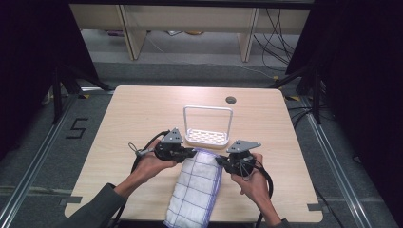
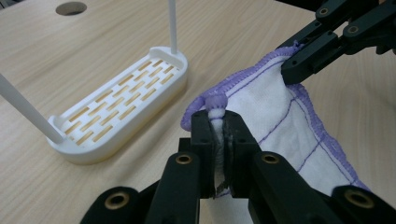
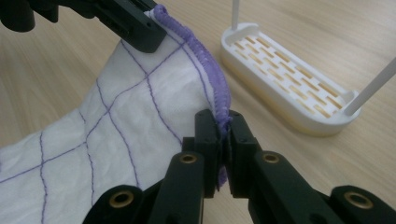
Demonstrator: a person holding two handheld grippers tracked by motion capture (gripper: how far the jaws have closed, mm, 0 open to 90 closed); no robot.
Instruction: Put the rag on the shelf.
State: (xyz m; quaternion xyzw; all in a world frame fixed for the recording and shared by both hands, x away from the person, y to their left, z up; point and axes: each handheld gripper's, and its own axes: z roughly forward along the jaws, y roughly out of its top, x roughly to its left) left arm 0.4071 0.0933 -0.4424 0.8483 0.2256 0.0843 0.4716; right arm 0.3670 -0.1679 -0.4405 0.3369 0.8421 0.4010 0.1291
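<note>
A white cloth (image 1: 197,187) with purple grid lines and a purple hem lies lengthwise on the table, its near end hanging over the front edge. My left gripper (image 1: 192,153) is shut on the cloth's far left corner (image 2: 216,105), bunched between the jaws. My right gripper (image 1: 219,161) is shut on the far right corner, pinching the purple hem (image 3: 223,112). The far edge is lifted off the table between the two grippers. Just beyond it stands a white rack (image 1: 207,137) with a slotted base (image 2: 119,105) and a tall wire hoop.
The wooden table (image 1: 138,114) has a round cable hole (image 1: 231,100) at the back. Dark curtains and metal stands flank the table, and desk legs and cables lie on the floor behind.
</note>
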